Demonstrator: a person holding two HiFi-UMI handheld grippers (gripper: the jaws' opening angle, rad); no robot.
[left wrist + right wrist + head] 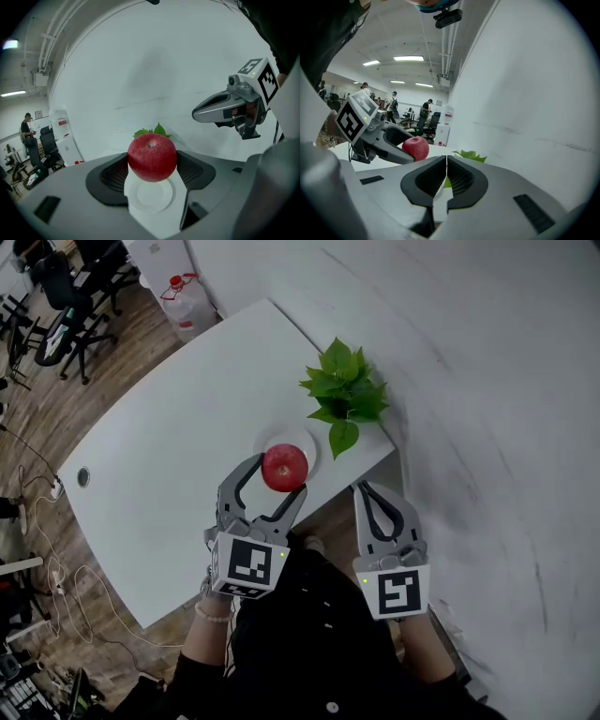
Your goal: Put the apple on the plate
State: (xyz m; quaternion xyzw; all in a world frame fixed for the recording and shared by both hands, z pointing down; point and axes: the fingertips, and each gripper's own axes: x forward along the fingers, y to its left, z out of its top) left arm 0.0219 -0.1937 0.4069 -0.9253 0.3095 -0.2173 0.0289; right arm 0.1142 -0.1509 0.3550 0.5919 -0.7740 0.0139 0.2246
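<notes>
Clasping apple (284, 467), left tool (280, 478) part-open.

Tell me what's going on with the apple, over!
Left gripper shut on apple, right over the plate. Right gripper shut, empty, off to the side. Leafy plant beside plate, not in the way.
</notes>
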